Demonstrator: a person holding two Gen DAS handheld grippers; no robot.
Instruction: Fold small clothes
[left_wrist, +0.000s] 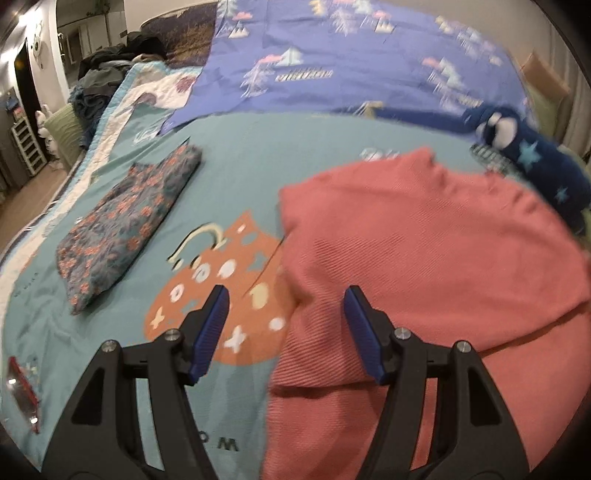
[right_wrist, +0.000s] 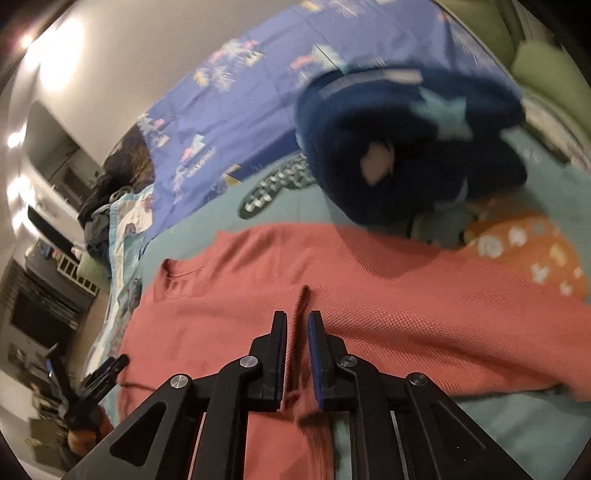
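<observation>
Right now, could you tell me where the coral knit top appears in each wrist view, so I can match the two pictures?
Left wrist view: the coral knit top fills the lower right, spread on the teal bedspread.
Right wrist view: the coral knit top spans the middle and lower centre, with a pinched ridge running between the right gripper fingers.
Shared landmark: the dark blue starred fleece, just beyond the top.

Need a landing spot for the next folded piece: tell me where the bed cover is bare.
Bare teal cover lies between the folded floral garment and the coral sweater, up to the purple sheet. The right is crowded: sweater, with the navy star garment beyond it. The left tongs hang open over the sweater's left edge.
</observation>
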